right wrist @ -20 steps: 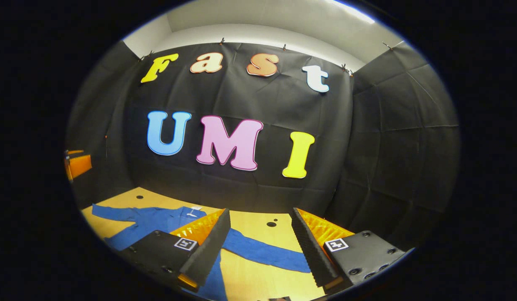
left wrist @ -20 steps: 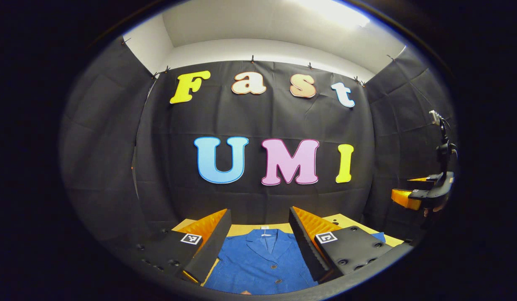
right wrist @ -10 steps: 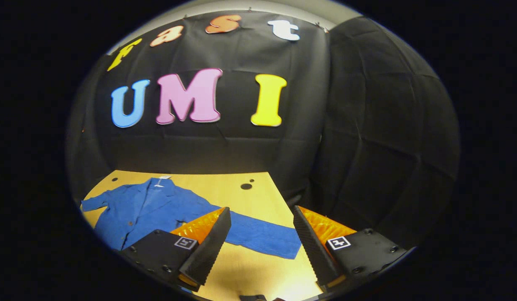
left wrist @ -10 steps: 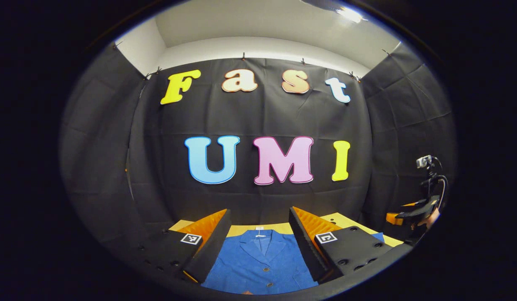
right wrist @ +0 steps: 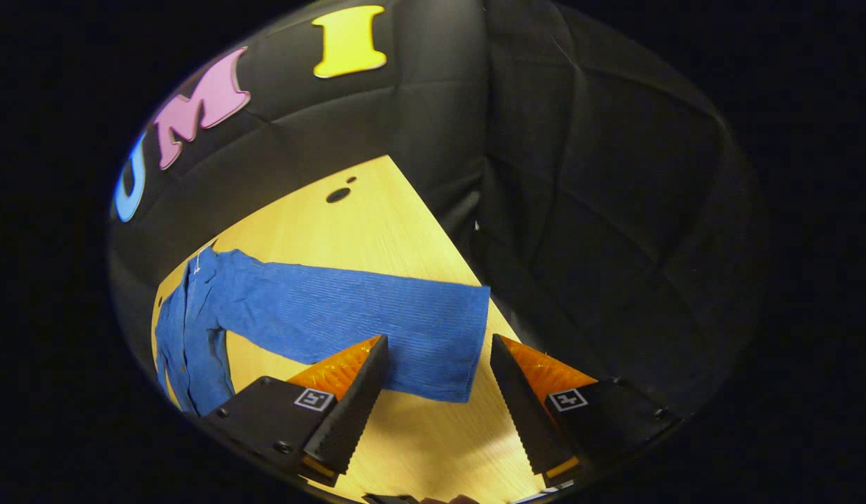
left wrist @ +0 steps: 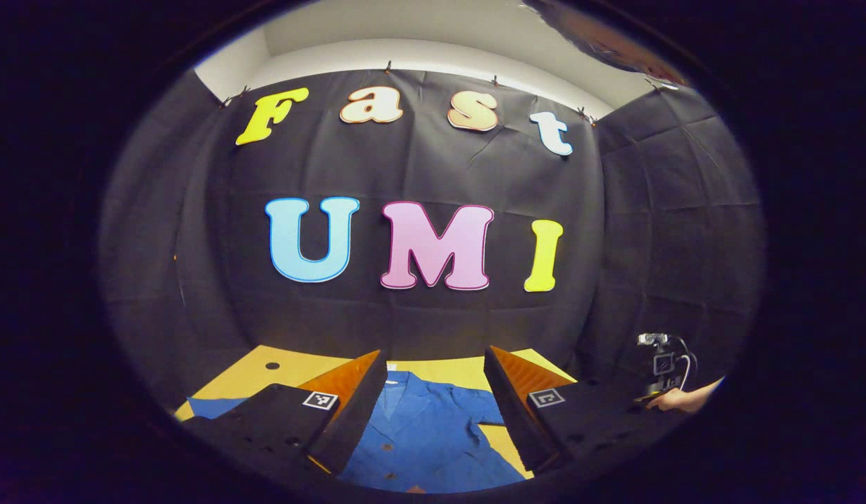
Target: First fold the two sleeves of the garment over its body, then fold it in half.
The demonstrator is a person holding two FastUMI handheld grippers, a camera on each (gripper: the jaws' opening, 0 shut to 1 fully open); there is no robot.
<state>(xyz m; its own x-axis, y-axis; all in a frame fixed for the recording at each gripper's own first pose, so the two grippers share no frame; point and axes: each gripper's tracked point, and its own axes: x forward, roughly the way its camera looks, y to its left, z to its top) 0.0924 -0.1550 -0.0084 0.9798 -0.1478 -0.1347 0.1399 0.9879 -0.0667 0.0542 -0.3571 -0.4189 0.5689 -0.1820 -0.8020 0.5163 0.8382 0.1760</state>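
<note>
2 hand-held grippers, fingers apart: our left hand-held gripper (left wrist: 433, 409) hovers over the blue garment (left wrist: 433, 437) flat on the bench (right wrist: 376, 210); our right hand-held gripper (right wrist: 436, 402) frames its sleeve (right wrist: 376, 325) cuff at 12 o'clock.

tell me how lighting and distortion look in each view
Left gripper view: bright ceiling at top, fisheye bending the wall, blue garment sharp but dim. Right gripper view: tilted frame, wooden table warmly lit, sleeve crisp, the right gripper throwing a soft shadow on the table.
</note>
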